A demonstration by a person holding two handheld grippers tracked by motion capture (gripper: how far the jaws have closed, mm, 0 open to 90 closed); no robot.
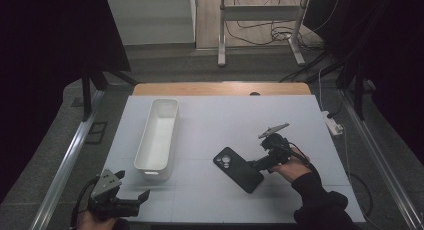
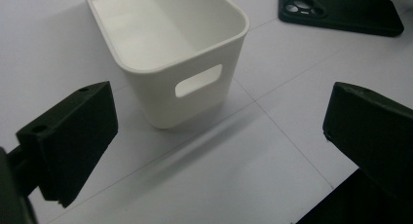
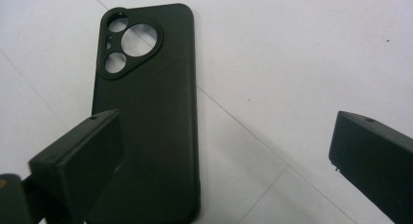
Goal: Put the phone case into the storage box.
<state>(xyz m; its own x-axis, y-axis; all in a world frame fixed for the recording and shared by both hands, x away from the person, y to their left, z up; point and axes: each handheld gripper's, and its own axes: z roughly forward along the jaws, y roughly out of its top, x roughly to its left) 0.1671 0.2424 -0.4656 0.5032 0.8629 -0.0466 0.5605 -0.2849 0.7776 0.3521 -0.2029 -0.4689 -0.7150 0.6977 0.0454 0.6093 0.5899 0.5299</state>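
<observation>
My right gripper (image 1: pixel 263 162) sits at the near right of the table (image 1: pixel 220 115) in the high view, its tip right against the near end of the black phone case (image 1: pixel 238 169); from up here I cannot tell how wide the jaws stand or whether they touch it. My left gripper (image 1: pixel 141 198) rests at the near left corner, jaws spread, nothing between them, just short of the near end of the white bin (image 1: pixel 158 138). The case lies flat and slanted on the white surface, camera cutouts toward the far left, just to the right of the bin and apart from it.

Left gripper view: my left gripper (image 2: pixel 219 131) has its jaws standing wide with bare table between them. The white bin (image 2: pixel 195 68) stands upright just ahead, empty, with a slot handle in its near wall. The phone case (image 2: pixel 341 12) lies flat at the top right, well beyond the bin.

Right gripper view: my right gripper (image 3: pixel 226 151) is gaping wide and grips nothing. The phone case (image 3: pixel 151 112) lies flat below it, running past the left jaw, which overlaps its lower edge; the other jaw is well clear over bare table. The case is matte black with rounded corners and three round lens openings in a raised cluster at its far end.
</observation>
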